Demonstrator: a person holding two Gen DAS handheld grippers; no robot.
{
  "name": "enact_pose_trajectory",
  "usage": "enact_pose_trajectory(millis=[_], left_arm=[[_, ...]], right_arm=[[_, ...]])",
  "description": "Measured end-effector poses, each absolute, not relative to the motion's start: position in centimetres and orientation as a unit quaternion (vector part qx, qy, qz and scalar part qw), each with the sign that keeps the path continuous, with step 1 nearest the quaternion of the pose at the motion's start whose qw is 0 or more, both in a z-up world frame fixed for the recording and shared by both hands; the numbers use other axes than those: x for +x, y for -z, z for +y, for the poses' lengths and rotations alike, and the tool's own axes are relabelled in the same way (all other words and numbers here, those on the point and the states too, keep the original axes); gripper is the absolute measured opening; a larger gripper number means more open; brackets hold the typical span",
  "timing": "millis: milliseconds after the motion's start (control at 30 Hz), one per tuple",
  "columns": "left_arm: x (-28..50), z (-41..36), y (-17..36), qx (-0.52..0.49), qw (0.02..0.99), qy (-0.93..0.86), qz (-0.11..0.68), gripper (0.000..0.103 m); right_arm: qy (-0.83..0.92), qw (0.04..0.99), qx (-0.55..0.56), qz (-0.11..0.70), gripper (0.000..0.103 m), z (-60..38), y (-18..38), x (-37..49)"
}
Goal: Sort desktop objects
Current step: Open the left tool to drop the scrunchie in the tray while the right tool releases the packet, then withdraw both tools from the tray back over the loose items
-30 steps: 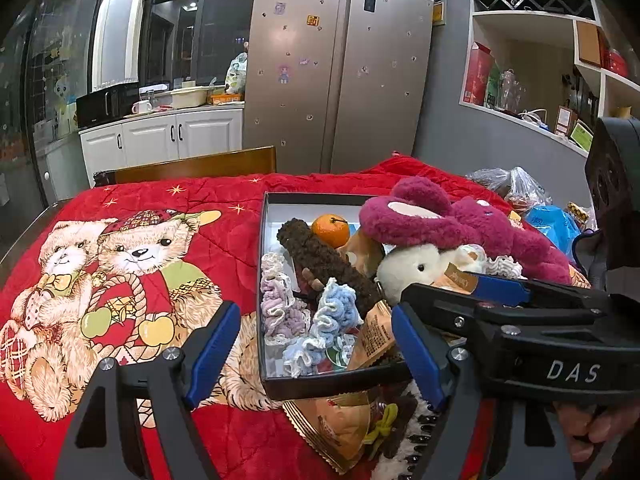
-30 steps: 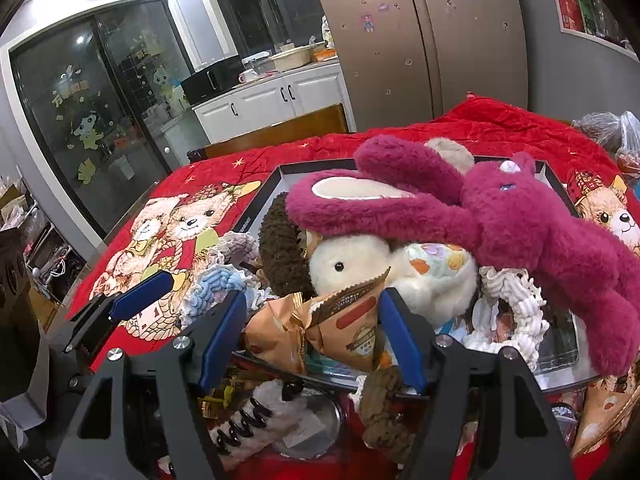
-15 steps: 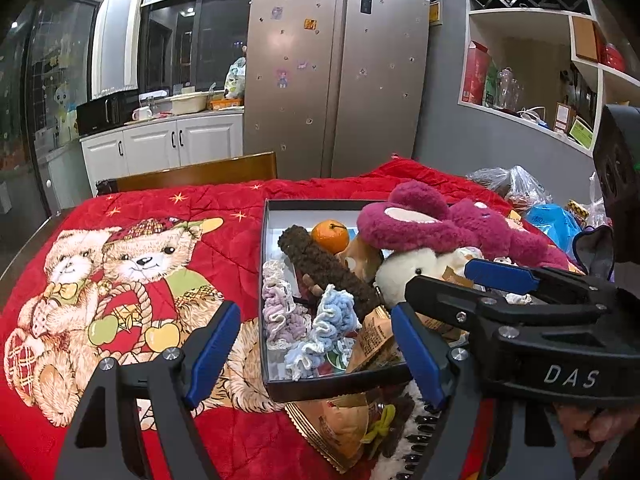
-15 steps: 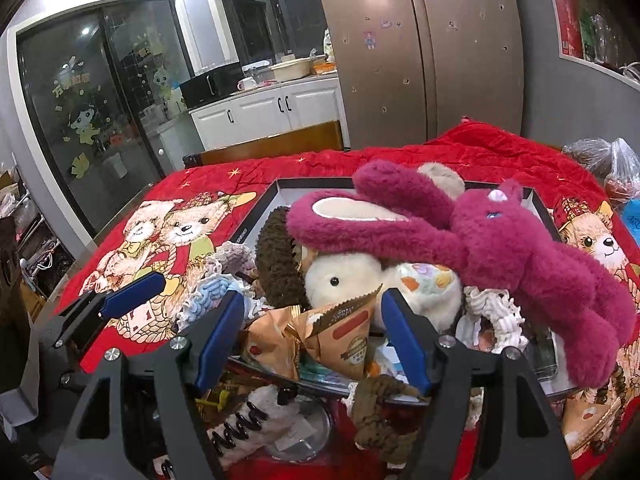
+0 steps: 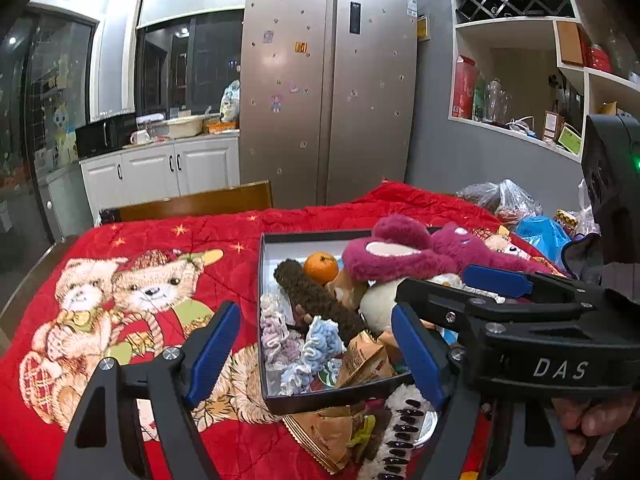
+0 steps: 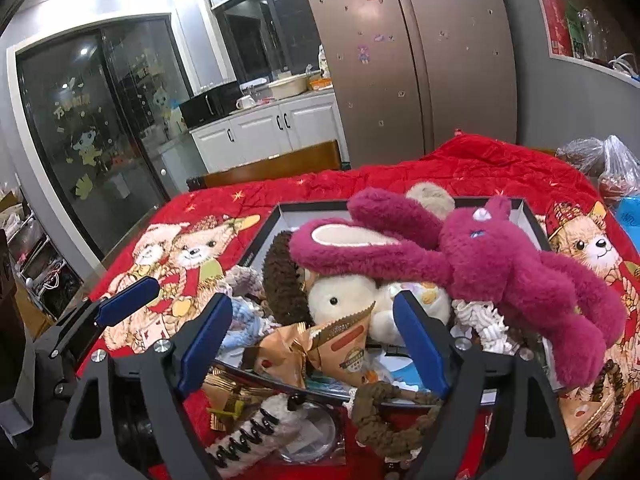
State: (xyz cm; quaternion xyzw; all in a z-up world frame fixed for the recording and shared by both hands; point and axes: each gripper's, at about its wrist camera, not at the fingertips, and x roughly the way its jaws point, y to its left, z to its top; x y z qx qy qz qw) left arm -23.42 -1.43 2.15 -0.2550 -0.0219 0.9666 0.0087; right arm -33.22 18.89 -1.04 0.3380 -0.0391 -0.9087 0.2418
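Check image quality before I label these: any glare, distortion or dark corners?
Left wrist view: fisheye bends the fridge and shelves; ceiling light blown out upper left; corners vignetted black. Right wrist view: same curvature, glare on the ceiling, reflections in the glass door; the box contents stay sharp.

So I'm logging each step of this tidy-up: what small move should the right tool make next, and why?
Probably lower the right tool onto the brown scrunchie lying on the blanket just outside the box. Both tools are open and empty, the box is already piled with toys, and this scrunchie, a hair claw and snack packets remain outside.
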Motion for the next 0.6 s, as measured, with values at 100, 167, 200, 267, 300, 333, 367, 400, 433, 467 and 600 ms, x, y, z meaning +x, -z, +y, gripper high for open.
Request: enact_pose_trajectory(millis=[100,167,200,267,300,333,367,400,433,467,600], left_arm=[[-22.9,-1.2,-3.1,-0.241,0.008,-0.97,-0.018,0.08],[-22.4,-1.3,-4.0,-0.235,0.01,-0.972,-0.02,0.08],[-22.2,-1.4,-4.5,-0.231,0.011,-0.973,-0.023,0.081],[-21.5,-1.5,-5.7,-0.224,0.011,-0.974,-0.028,0.085],[-21.1,-1.5,-6.3,-0.22,0.015,-0.975,-0.032,0.085],[-20.7,-1.5,-6.8,-0.222,0.016,-0.974,-0.038,0.085],[-20.4,-1.5,-7.3,-0.224,0.019,-0.973,-0.044,0.085],[-20.0,-1.5,-7.9,-0.223,0.024,-0.973,-0.051,0.085],[-19.5,-1.4,-8.5,-0.22,0.023,-0.973,-0.059,0.087],[-19.2,-1.2,-8.9,-0.227,0.018,-0.972,-0.055,0.093],[-17.6,0.9,-10.1,-0.247,-0.011,-0.969,0.017,0.103]], right_arm=[[0.914,0.238,0.326,-0.039,0.088,19.0,0.0,-32.7],[0.916,0.238,0.32,-0.04,0.088,19.2,-1.0,-32.3],[0.917,0.24,0.317,-0.042,0.089,19.3,-1.6,-32.0],[0.921,0.241,0.304,-0.041,0.095,19.6,-2.9,-31.3],[0.926,0.236,0.291,-0.034,0.098,19.8,-3.9,-30.6],[0.931,0.232,0.281,-0.03,0.102,20.0,-4.7,-30.1],[0.935,0.228,0.271,-0.027,0.103,20.2,-5.5,-29.4],[0.939,0.224,0.259,-0.023,0.103,20.5,-6.6,-28.4],[0.942,0.221,0.253,-0.019,0.103,20.6,-7.2,-27.8],[0.944,0.219,0.245,-0.016,0.103,20.9,-8.0,-26.9],[0.955,0.189,0.229,0.009,0.103,22.1,-10.5,-23.3]])
